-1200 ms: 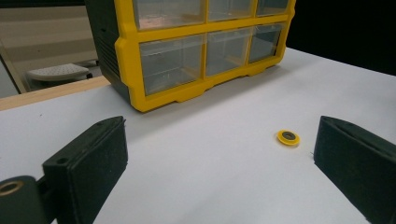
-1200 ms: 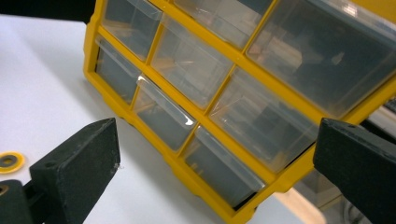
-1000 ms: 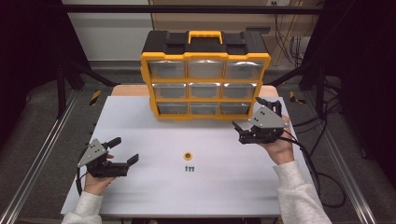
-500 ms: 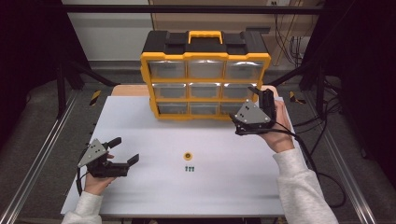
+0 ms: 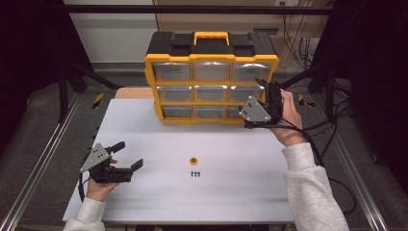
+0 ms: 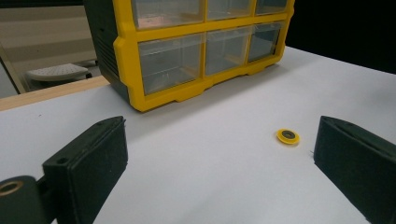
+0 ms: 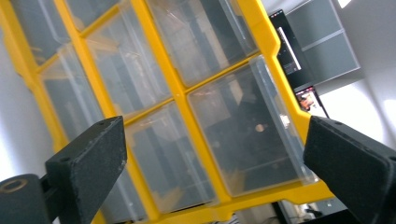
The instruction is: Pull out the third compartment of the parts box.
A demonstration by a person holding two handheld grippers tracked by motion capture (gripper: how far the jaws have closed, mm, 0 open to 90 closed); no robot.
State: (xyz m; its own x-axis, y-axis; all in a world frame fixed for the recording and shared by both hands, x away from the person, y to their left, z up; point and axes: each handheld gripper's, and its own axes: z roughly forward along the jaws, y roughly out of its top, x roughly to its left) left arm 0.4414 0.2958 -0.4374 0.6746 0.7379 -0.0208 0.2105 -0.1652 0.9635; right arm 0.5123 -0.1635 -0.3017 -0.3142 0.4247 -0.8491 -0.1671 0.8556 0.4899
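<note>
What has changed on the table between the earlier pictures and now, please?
The right tongs rose from the white table to the yellow-and-black drawer cabinet's right column, their jaws just closing slightly, gripping nothing. The left tongs, yellow ring and small green parts stayed put.

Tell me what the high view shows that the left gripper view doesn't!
The high view alone has the person's two hands, the right gripper raised at the drawers on the cabinet's right side, the cabinet's yellow handle and two small green bits. The left gripper view alone has a close look along its own open black jaws. Both share the yellow drawer cabinet, the small yellow ring and the white table.
</note>
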